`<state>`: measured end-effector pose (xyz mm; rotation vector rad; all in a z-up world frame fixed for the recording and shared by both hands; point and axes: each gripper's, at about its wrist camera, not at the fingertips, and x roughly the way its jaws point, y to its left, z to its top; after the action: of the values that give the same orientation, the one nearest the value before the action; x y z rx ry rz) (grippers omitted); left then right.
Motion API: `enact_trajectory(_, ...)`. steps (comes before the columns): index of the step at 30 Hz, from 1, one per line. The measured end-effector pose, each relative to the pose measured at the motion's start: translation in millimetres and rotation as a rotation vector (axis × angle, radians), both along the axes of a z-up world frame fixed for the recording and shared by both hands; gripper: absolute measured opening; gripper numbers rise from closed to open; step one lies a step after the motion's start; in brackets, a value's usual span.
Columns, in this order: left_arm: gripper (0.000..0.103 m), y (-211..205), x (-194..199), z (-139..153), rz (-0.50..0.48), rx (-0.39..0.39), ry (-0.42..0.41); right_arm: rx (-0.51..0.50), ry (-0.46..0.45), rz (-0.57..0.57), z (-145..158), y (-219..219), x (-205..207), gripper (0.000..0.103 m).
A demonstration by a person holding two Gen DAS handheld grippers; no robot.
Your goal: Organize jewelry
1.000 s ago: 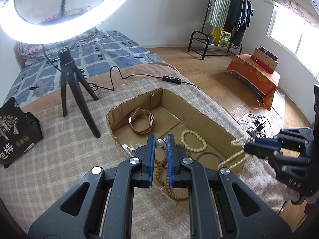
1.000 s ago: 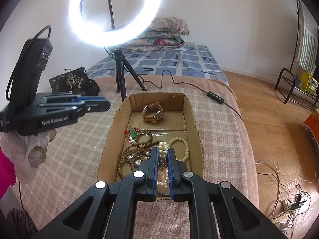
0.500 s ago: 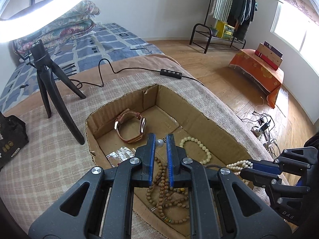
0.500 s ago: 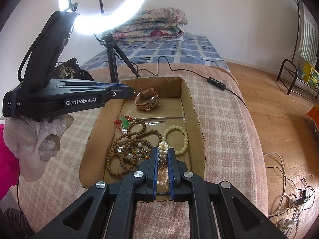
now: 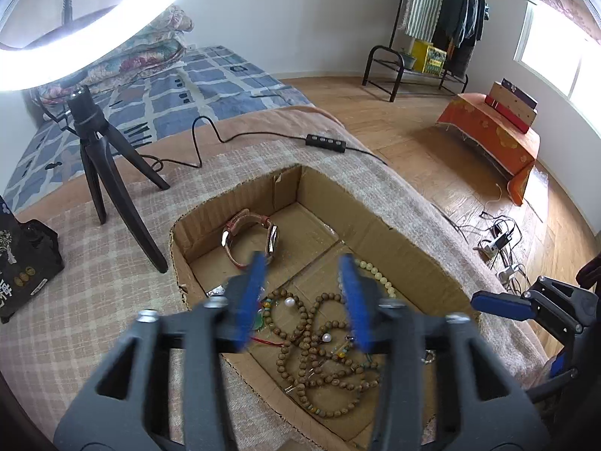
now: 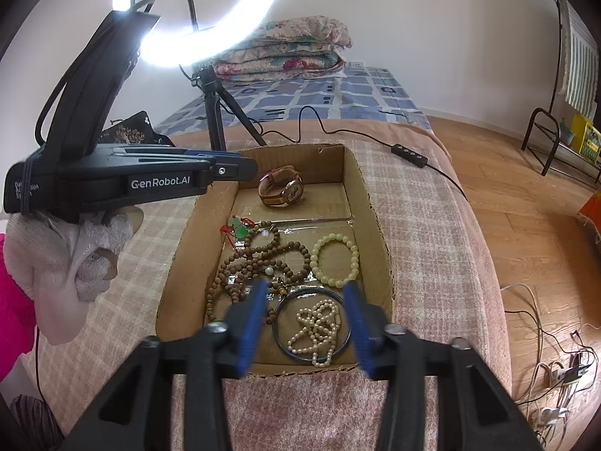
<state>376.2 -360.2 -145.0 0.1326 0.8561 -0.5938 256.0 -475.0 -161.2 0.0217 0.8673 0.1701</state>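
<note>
Now the white pearl strand [image 6: 318, 327] is lying bunched inside the dark thin bangle [image 6: 312, 324] at the shallow cardboard box's [image 6: 379, 225] near end, directly at twelve o'clock between the right gripper's [image 6: 306, 323] jaws, which have just been opening wide and are gripping nothing. The left gripper [image 5: 306, 297], also just opened and empty, is hovering over tangled brown wooden beads [image 5: 330, 353]. Only the right view is showing the pearls; the left view is hiding them.

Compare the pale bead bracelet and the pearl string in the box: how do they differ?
The pale bead bracelet has large yellowish beads; the pearl string has tiny white ones. The bracelet lies as an open round loop; the string lies bunched in a tangle. The string sits inside a dark bangle; the bracelet sits just beyond it. Both rest on the cardboard box floor.
</note>
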Motion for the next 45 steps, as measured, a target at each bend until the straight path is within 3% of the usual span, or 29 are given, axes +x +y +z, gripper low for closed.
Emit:
enact_trajectory(4, 0.056, 3.6, -3.4, 7.9, 0.011, -0.003, -0.014, -0.015, -0.011, -0.010, 4.0, 4.4, -4.6, 0.084)
enact_trajectory(13, 0.058, 15.4, -16.4, 28.4, 0.026, -0.006, -0.041, -0.041, -0.041, -0.047, 21.4, 10.9, -15.0, 0.101)
enact_trajectory(26, 0.058, 58.9, -53.6, 65.4, 0.076, -0.031, -0.088, -0.062, -0.061, -0.098, 53.5, 24.6, -41.2, 0.103)
enact_trajectory(33, 0.059, 97.6, -92.6, 94.2, 0.102, -0.019, -0.152, -0.075, -0.103, -0.124, 80.7, 35.8, -63.7, 0.103)
enact_trajectory(35, 0.072, 109.0, -105.9, 102.3, 0.111, -0.013, -0.170, -0.077, -0.115, -0.130, 88.4, 39.3, -72.1, 0.103)
enact_trajectory(37, 0.078, 123.1, -122.6, 110.9, 0.130, -0.018, -0.191, -0.077, -0.127, -0.128, 95.9, 43.1, -80.0, 0.103)
enact_trajectory(45, 0.080, 161.6, -178.0, 131.6, 0.159, 0.007, -0.208, -0.110, -0.180, -0.123, 121.2, 63.7, -118.6, 0.103)
